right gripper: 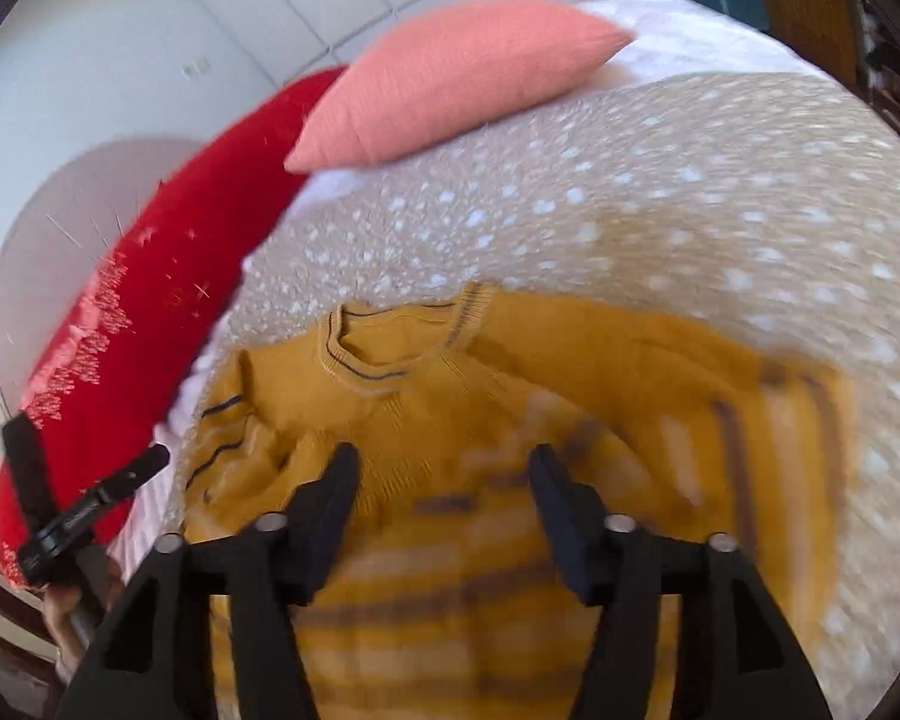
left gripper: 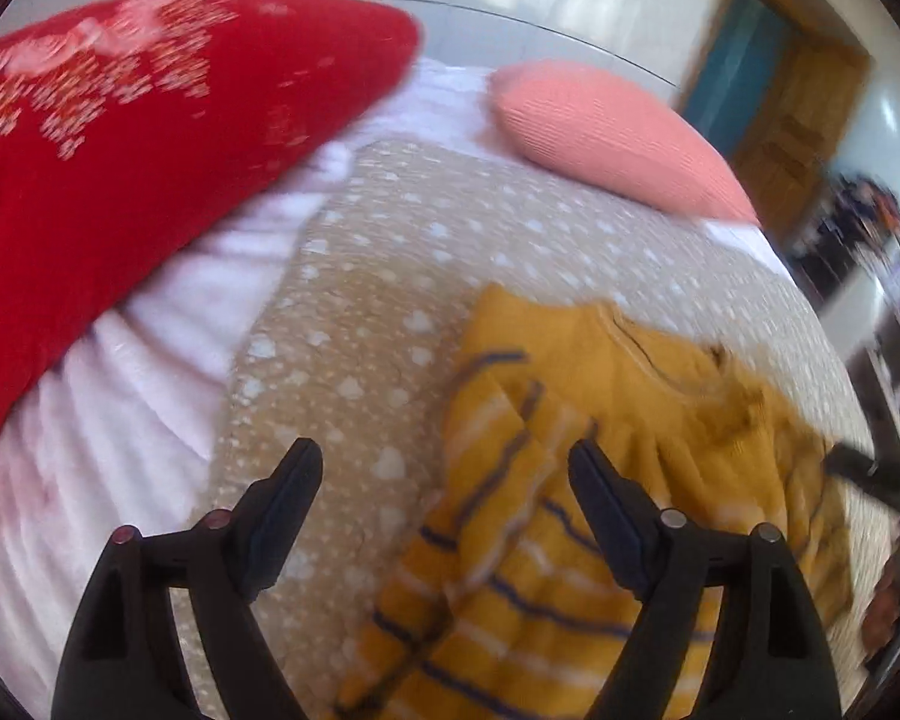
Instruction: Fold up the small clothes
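A mustard-yellow striped sweater [right gripper: 426, 396] lies spread on the beige spotted blanket [right gripper: 690, 192] covering the bed, neckline toward 12 o'clock in the right wrist view and its striped body running down toward 6 o'clock. The right tongs [right gripper: 441, 474] hang above the sweater's chest with both fingers spread wide and nothing between them. The left tongs [left gripper: 444, 468] are likewise wide and empty, poised over the blanket at the sweater's edge; in that view the sweater sits from 3 to 6 o'clock, one sleeve rumpled against the body. A red cushion [left gripper: 120, 168] fills the 10 o'clock area on a white sheet [left gripper: 120, 408], and a pink pillow [left gripper: 618, 132] rests near 1 o'clock. Both views are blurred.
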